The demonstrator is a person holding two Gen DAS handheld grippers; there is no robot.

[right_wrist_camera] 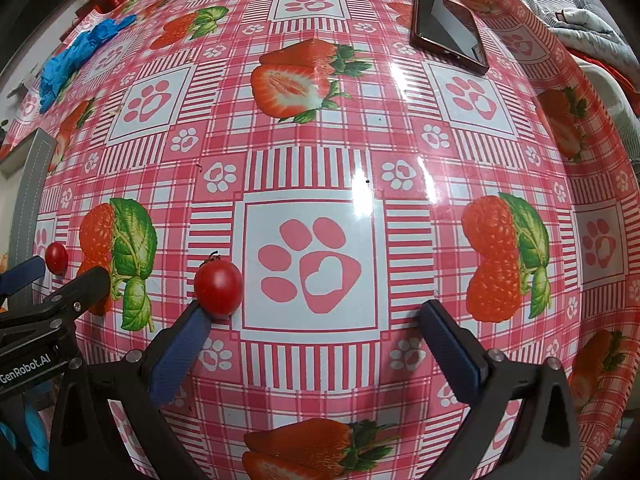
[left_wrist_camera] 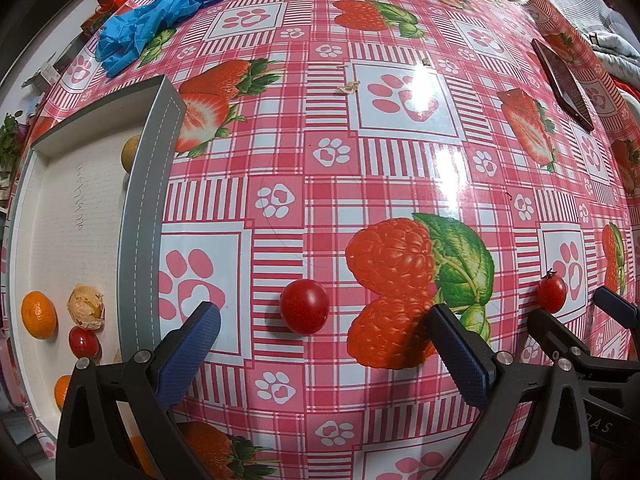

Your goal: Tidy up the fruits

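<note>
Two cherry tomatoes lie on the red patterned tablecloth. One tomato sits between the open fingers of my left gripper, just ahead of the tips; it shows far left in the right wrist view. The other tomato, with a stem, touches the left fingertip of my open right gripper; it also shows in the left wrist view. A grey-rimmed white tray at left holds an orange, a husked physalis, a tomato and other fruit.
Blue gloves lie at the far left of the table. A dark phone lies near the far right table edge. Bedding and red boxes lie beyond the table.
</note>
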